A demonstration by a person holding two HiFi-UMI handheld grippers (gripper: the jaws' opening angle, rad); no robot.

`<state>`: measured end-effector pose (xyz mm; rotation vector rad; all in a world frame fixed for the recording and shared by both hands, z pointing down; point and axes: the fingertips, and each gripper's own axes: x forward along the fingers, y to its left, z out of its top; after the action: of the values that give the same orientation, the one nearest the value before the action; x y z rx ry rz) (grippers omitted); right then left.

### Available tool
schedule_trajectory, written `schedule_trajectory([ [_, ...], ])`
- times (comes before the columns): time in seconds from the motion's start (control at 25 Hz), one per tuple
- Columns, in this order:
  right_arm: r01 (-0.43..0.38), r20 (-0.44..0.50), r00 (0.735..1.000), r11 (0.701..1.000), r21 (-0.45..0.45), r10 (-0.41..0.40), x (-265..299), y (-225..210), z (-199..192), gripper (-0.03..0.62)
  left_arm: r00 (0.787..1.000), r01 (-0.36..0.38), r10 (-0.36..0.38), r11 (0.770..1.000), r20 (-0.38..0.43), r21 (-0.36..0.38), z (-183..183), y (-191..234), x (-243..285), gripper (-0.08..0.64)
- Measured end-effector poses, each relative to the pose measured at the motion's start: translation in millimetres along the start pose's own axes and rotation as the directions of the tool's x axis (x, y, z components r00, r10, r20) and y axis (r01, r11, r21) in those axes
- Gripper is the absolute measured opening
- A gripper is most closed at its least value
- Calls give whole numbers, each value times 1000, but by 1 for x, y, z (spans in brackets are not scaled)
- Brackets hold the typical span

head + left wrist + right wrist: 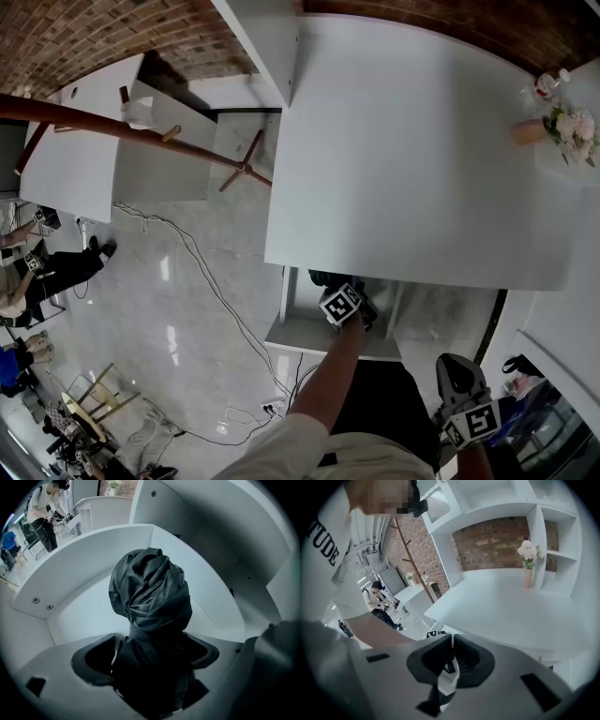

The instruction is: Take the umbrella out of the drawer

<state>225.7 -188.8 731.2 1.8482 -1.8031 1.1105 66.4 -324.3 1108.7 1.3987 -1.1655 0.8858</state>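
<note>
Down inside the white drawer (93, 550), the dark folded umbrella (150, 592) is sitting between the jaws of the left gripper (147, 656). Those jaws are standing wide open around it and are not squeezing it. The right gripper (451, 660) is hanging beside the tabletop (412, 141), its jaws pressed together and holding nothing.

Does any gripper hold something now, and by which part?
Nothing is held yet. The left gripper has its jaws wide apart around the folded umbrella in the drawer, without pressing it; the right gripper is shut and empty.
</note>
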Motion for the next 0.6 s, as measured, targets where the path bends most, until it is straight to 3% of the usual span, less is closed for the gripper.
schedule_trajectory([
  [0.32, 10, -7, 1000, 1000, 5, -10, 1, -10, -3, 34, 991, -133, 132, 990, 23, 55, -2, 11, 6, 409],
  [0.44, 11, 0, 1000, 1000, 2, -11, 2, -11, 0, 34, 995, -100, 100, 995, 19, 3, 1, 22, -3, 297],
  [0.6, 13, 15, 1000, 1000, -17, -13, 1, -11, 6, 34, 1000, -8, 7, 995, -11, -104, 0, 24, -7, 260],
])
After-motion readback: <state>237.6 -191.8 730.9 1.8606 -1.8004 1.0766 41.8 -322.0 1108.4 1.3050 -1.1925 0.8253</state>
